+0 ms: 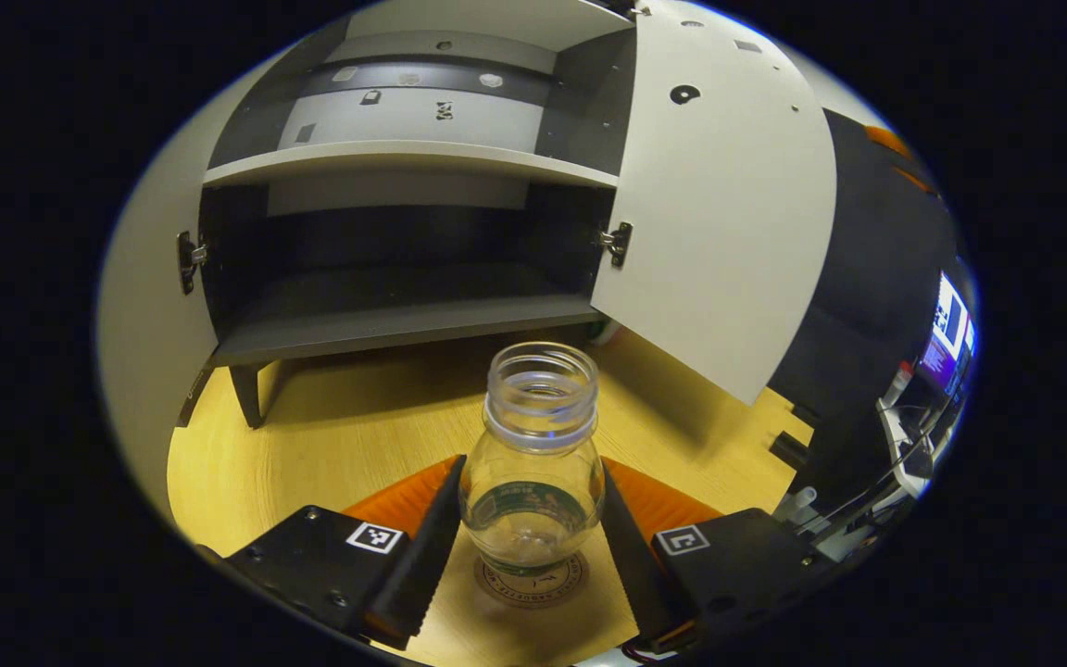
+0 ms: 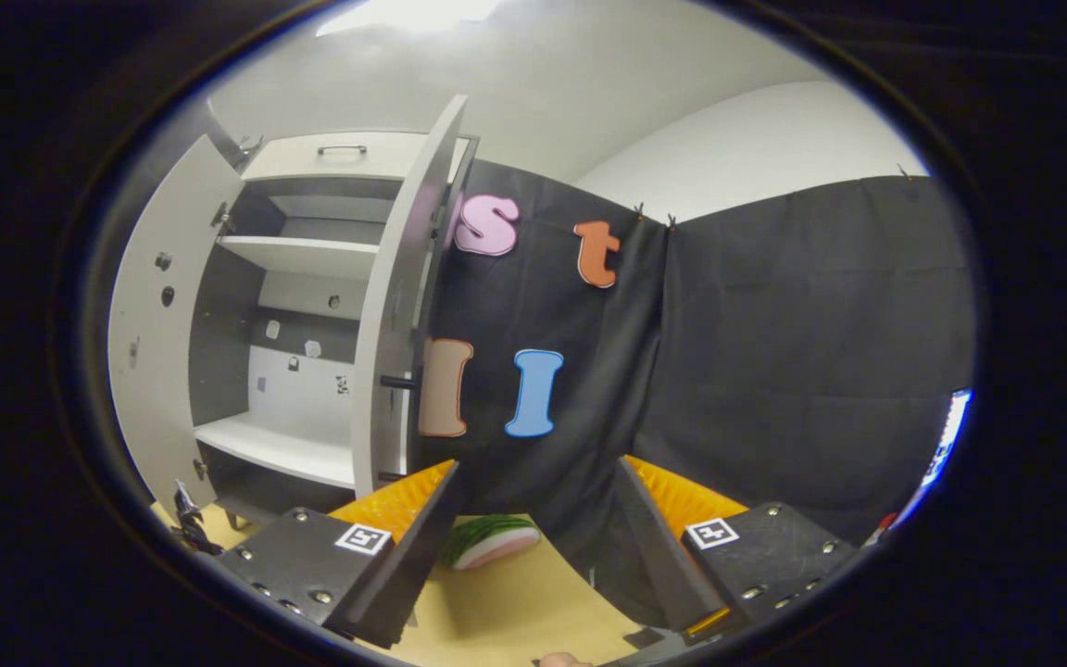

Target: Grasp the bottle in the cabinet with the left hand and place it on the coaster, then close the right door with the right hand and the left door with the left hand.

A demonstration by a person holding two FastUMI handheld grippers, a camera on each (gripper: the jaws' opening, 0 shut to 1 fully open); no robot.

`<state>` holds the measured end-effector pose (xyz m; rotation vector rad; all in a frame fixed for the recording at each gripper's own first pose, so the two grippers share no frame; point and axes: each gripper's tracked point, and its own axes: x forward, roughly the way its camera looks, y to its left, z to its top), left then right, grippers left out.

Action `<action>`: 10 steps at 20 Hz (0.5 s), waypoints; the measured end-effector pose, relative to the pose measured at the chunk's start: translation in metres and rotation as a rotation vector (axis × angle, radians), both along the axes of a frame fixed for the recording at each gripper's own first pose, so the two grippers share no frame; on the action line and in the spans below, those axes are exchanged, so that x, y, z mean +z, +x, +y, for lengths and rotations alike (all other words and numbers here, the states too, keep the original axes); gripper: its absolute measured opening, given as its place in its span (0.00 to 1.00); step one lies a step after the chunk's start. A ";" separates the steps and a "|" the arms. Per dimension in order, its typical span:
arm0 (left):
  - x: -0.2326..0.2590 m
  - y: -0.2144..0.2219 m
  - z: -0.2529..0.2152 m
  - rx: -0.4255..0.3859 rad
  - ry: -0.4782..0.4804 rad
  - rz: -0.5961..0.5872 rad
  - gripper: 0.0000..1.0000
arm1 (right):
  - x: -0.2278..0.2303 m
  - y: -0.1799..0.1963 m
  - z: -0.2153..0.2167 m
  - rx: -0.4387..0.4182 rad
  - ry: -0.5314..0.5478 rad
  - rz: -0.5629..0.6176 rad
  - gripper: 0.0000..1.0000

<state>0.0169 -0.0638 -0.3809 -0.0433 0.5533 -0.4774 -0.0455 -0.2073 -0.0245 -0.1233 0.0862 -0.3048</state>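
1. Left tongs, nearest the lens in the left gripper view, straddle the clear, uncapped glass bottle; the two fingers flank its belly, but whether they press on the glass or have just let go I cannot tell.
2. Under the bottle lies the round brown coaster with a printed ring, flat on the pale wooden bench. The bottle stands upright over it, base at or just above the disc, so the placing step looks about done.
3. Beyond stands the grey-and-white cabinet, shelves bare, with the right door swung wide and the left door also open.
4. Right tongs hang with fingers apart, gripping nothing, aimed at the black cloth wall just beside the cabinet; a slice-shaped green, white and pink toy lies on the bench ahead.
5. Risks, as I judge them: pulling the left tongs back unevenly could drag or tip the light bottle off the coaster; and the open right door overhangs the bench near the bottle, so a hasty swing or stray arm might knock it.
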 end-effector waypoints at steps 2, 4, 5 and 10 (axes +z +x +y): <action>-0.003 -0.001 -0.003 -0.003 0.032 0.007 0.87 | 0.000 -0.003 -0.003 -0.011 0.007 -0.001 1.00; 0.001 0.002 -0.007 -0.009 0.051 -0.006 0.95 | -0.004 -0.005 -0.007 -0.021 0.018 0.006 1.00; 0.004 0.004 -0.009 -0.010 0.052 -0.010 0.98 | -0.006 -0.005 -0.007 -0.024 0.024 0.011 1.00; 0.034 0.009 -0.014 0.012 0.013 -0.054 0.98 | -0.013 -0.003 -0.006 -0.020 0.044 0.042 1.00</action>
